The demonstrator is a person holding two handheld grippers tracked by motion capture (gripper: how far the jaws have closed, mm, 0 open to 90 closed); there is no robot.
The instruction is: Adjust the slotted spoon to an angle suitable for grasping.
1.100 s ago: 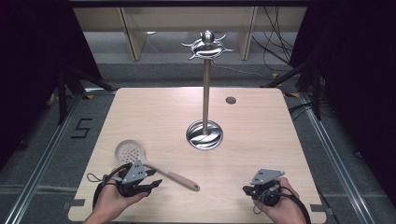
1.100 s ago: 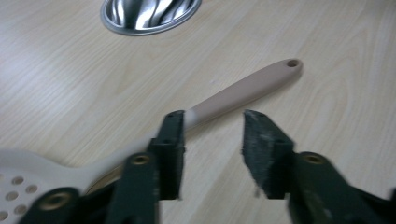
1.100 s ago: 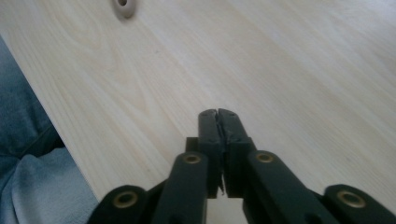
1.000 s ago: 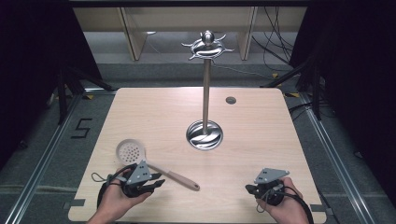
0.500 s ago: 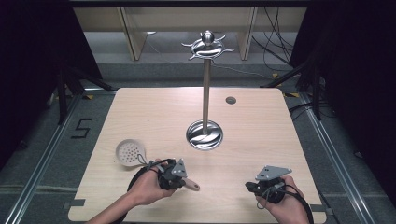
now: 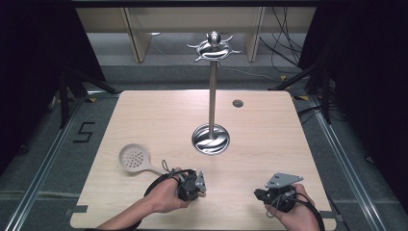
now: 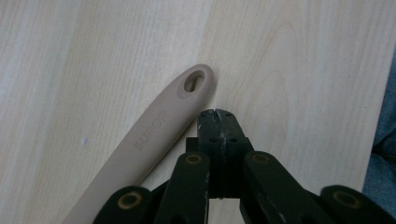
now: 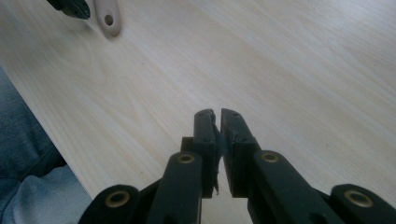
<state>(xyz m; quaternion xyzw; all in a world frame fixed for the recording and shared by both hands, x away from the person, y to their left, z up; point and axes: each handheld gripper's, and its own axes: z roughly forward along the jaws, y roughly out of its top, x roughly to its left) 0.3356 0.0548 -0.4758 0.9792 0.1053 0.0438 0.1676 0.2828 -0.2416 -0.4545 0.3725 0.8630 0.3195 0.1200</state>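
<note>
A beige slotted spoon (image 6: pixel 133 158) lies on the wooden table (image 6: pixel 264 125), bowl to the left, its handle running right under my left hand. In the left gripper view the handle (image 7: pixel 159 135) ends in a hanging hole just left of the tips. My left gripper (image 6: pixel 201 189) (image 7: pixel 217 114) is shut with nothing in it and rests beside that handle end. At the front right my right gripper (image 6: pixel 257 194) (image 8: pixel 217 114) points left. Its jaws have just been opening and stand a narrow gap apart, with nothing between them. The right gripper view also shows the handle end (image 8: pixel 108 18) far off.
A tall metal stand (image 6: pixel 211 96) rises from a round shiny base (image 6: pixel 210 138) at the table's middle, with a hooked crown (image 6: pixel 213 48) on top. A small dark round hole (image 6: pixel 237 103) sits behind it to the right. The table's front edge runs close under both hands.
My left hand has slid right along the spoon, from near the bowl to the handle's end. The spoon's bowl now lies uncovered. The right hand has stayed put.
</note>
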